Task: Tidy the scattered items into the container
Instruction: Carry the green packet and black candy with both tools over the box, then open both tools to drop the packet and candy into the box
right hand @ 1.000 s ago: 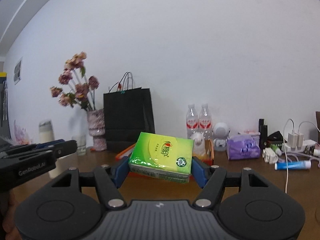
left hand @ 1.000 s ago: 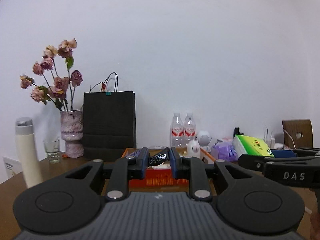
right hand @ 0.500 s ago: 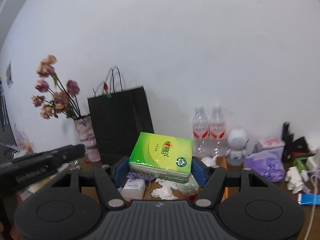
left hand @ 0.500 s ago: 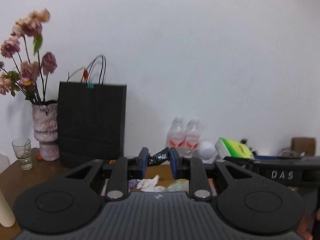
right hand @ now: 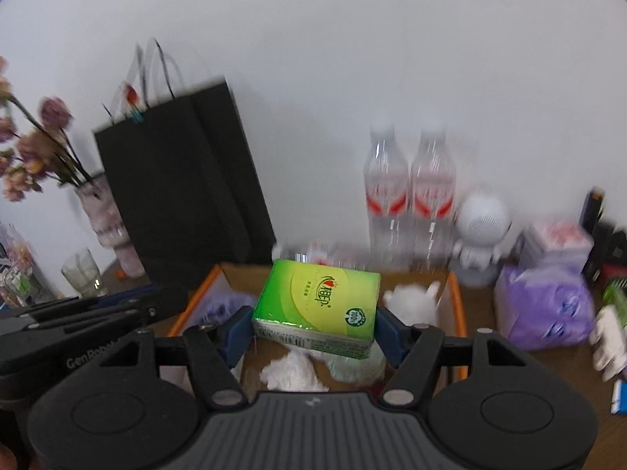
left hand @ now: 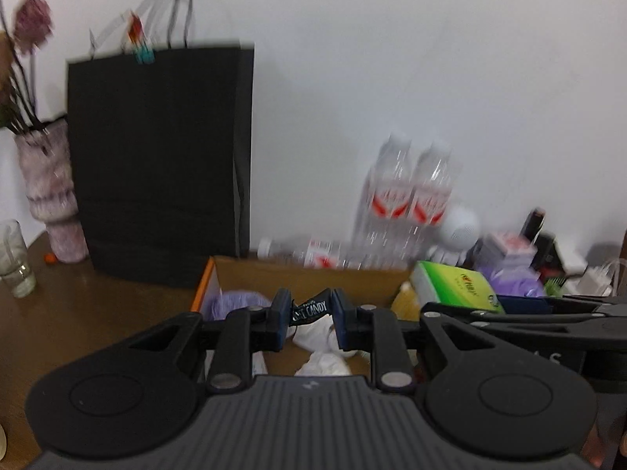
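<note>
Above the open orange-edged cardboard box, the right gripper clamps a green tissue pack and the left gripper pinches a black candy wrapper, both poised for dropping in.

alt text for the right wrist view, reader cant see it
The right gripper grips a green tissue pack over an open cardboard box holding crumpled white tissues. Behind stand a black paper bag, two water bottles and a white robot figurine.
</note>
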